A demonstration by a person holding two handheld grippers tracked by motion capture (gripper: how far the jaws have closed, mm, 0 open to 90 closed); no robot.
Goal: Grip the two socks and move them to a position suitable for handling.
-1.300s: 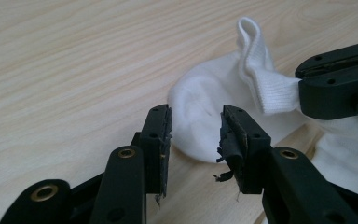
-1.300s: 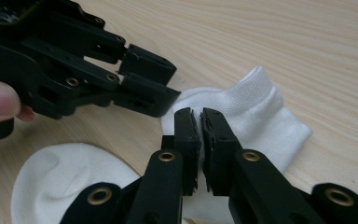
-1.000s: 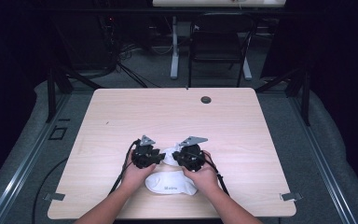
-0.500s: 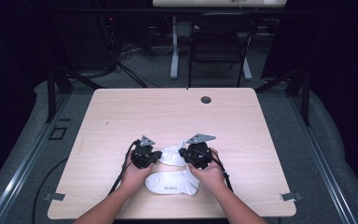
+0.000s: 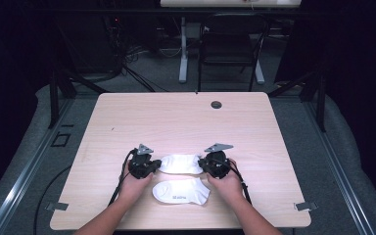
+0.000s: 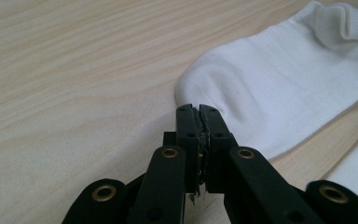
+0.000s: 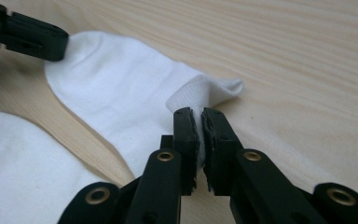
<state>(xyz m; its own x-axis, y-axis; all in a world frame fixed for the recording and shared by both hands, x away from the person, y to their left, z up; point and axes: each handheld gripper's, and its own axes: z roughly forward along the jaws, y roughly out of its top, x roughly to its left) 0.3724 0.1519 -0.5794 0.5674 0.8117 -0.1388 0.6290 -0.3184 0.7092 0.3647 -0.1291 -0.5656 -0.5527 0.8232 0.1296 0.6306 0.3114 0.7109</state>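
A white ankle sock [image 5: 178, 164] lies flat between my two grippers. My left gripper [image 5: 156, 165] is shut on its toe end [image 6: 200, 93], jaws pressed together [image 6: 199, 112]. My right gripper [image 5: 202, 164] is shut on the ribbed cuff [image 7: 191, 95], with white fabric pinched in the narrow slit between its jaws [image 7: 199, 114]. In the right gripper view the left gripper's tip [image 7: 56, 44] sits at the sock's rounded toe [image 7: 116, 88]. A second white sock [image 5: 181, 191] with a small printed mark lies just nearer the person, parallel to the first [image 7: 18, 163].
The light wooden table [image 5: 176, 122] has a round dark grommet [image 5: 216, 104] at its far edge. A chair [image 5: 230, 44] and table legs stand on the floor beyond. Cables trail from both grippers toward the front edge.
The grippers have drawn apart sideways. The socks, bunched together under the hands before, now lie separate, one stretched flat between the grippers and the other nearer the person.
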